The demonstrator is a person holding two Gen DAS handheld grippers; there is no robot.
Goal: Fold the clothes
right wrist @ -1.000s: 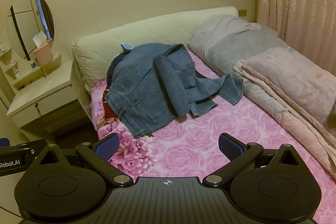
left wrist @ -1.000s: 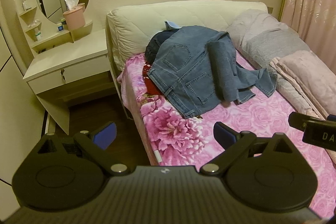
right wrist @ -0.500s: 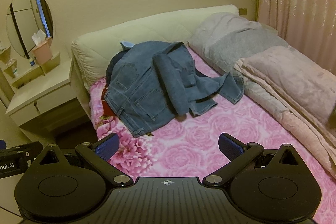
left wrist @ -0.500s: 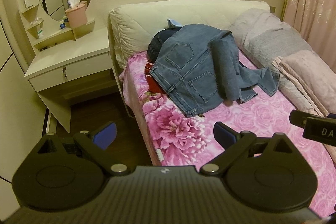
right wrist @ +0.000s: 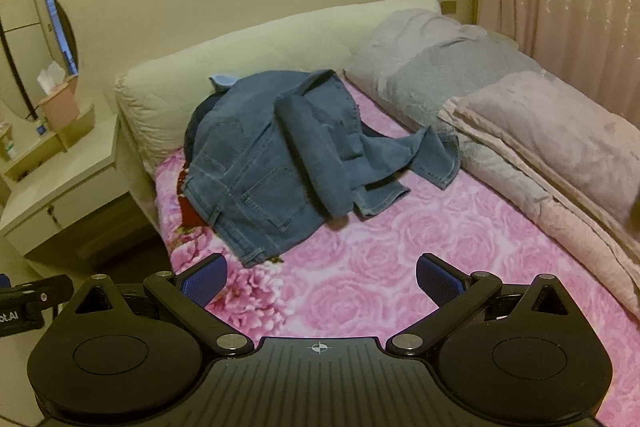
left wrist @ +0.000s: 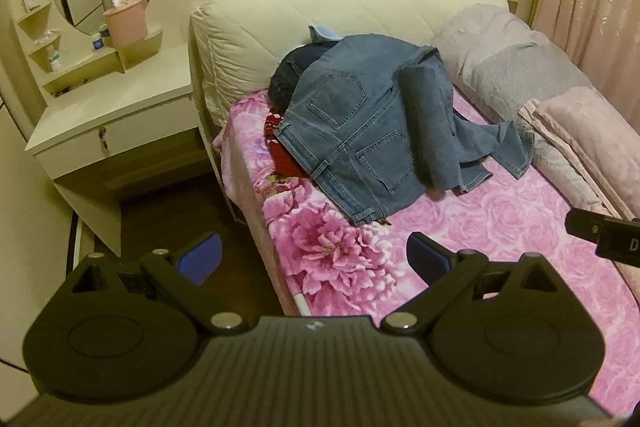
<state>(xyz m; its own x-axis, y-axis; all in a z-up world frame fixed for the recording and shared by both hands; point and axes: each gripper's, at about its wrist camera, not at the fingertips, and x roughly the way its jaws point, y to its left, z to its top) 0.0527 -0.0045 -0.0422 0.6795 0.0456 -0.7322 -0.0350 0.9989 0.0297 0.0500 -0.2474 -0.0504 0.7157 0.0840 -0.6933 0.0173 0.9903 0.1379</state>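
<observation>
We have folded nothing yet. The jeans (left wrist: 360, 131) lie crumpled at the bed's (left wrist: 500, 227) head-end corner, over other clothes. Our left gripper (left wrist: 314, 259) and right gripper (right wrist: 320, 277) hang wide apart, empty, short of them.

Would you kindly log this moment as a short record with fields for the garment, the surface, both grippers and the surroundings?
garment: blue jeans, crumpled, back pockets up, near the headboard
under jeans: a darker garment and something red, partly hidden
surface: bed with pink floral sheet
left hand-held gripper: open, holding nothing, short of the jeans
right hand-held gripper: open, holding nothing, above the sheet
bedding: folded pink blanket along the curtain side
beside bed: white dressing table with mirror
</observation>
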